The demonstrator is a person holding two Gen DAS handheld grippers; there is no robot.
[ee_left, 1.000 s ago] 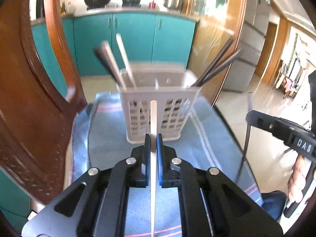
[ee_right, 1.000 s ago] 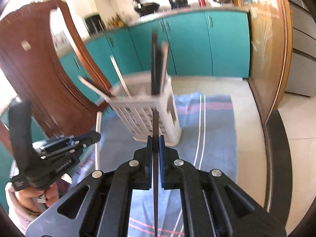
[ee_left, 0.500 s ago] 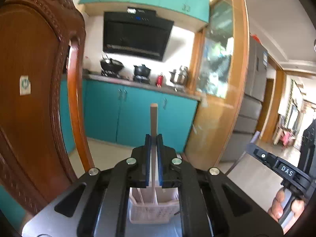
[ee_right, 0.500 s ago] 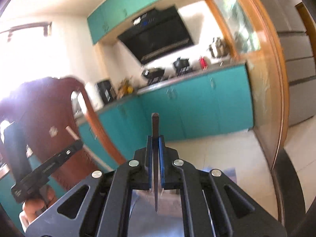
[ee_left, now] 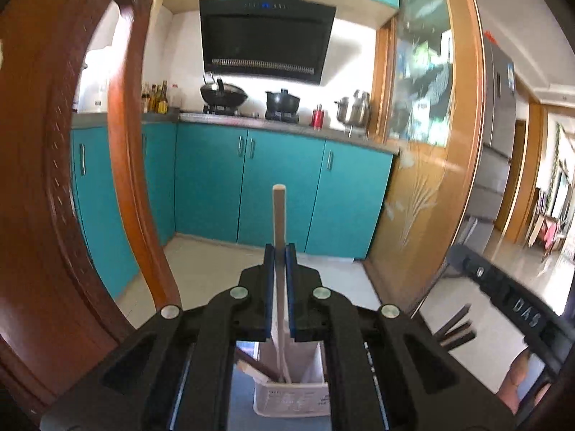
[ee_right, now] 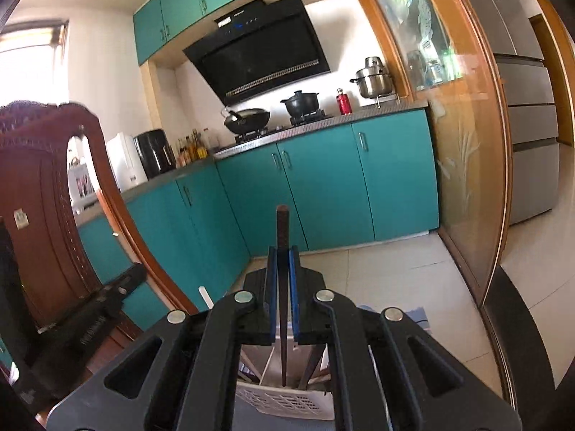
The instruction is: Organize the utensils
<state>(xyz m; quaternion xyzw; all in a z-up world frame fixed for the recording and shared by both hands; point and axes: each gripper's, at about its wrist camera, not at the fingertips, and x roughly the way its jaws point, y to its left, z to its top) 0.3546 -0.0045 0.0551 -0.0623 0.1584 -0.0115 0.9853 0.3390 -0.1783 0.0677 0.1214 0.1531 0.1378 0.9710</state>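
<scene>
Pale, seemingly wooden chopstick [ee_left: 279, 215]; perforated plastic basket [ee_left: 291, 400]

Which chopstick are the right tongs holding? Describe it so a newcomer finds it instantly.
Start at the white slotted utensil basket on the blue cloth, low in the right wrist view. Directly above it, the right tongs clamp one upright dark brown chopstick. The chopstick in the left tongs is pale wood; this one is near black.
</scene>
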